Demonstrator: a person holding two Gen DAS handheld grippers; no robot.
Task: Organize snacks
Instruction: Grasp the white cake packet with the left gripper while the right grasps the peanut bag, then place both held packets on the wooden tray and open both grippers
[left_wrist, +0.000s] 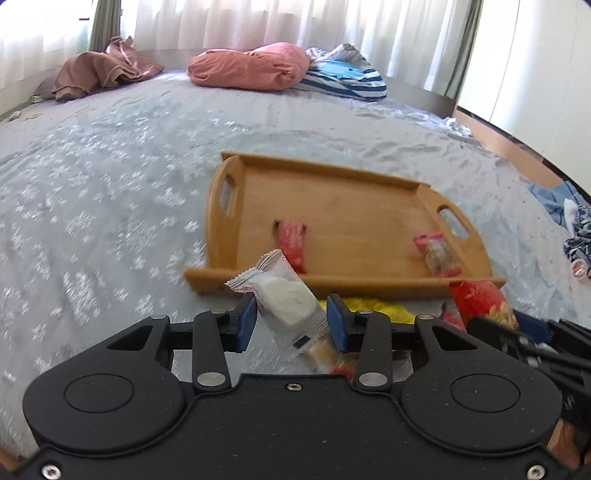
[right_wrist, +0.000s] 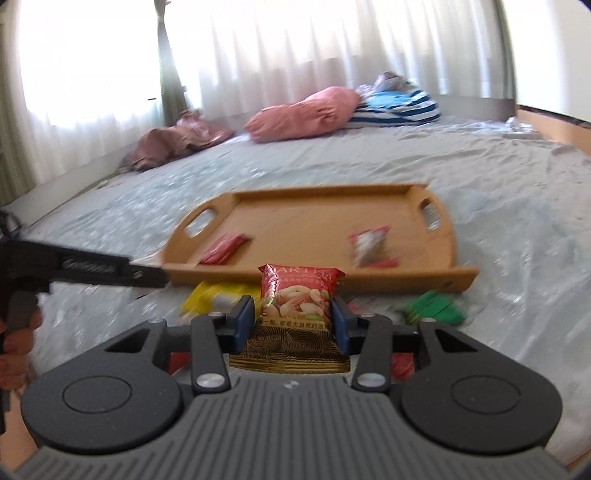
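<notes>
A wooden tray (left_wrist: 332, 184) (right_wrist: 314, 218) lies on the bed and holds a red packet (left_wrist: 292, 242) (right_wrist: 223, 249) and a pink-edged clear packet (left_wrist: 437, 254) (right_wrist: 371, 245). My left gripper (left_wrist: 291, 321) is shut on a white snack packet (left_wrist: 284, 295), held just before the tray's near rim. My right gripper (right_wrist: 294, 319) is shut on a red nut packet (right_wrist: 297, 295), also near the tray's front rim; it shows in the left wrist view (left_wrist: 480, 301). A yellow packet (right_wrist: 214, 295) (left_wrist: 369, 308) and a green packet (right_wrist: 434, 306) lie on the sheet.
The bed has a pale blue patterned sheet (left_wrist: 110, 206). A pink pillow (left_wrist: 251, 66), a striped pillow (left_wrist: 347, 77) and brown cloth (left_wrist: 99, 70) lie at the far end by the curtains. Clothes (left_wrist: 569, 221) lie at the right edge.
</notes>
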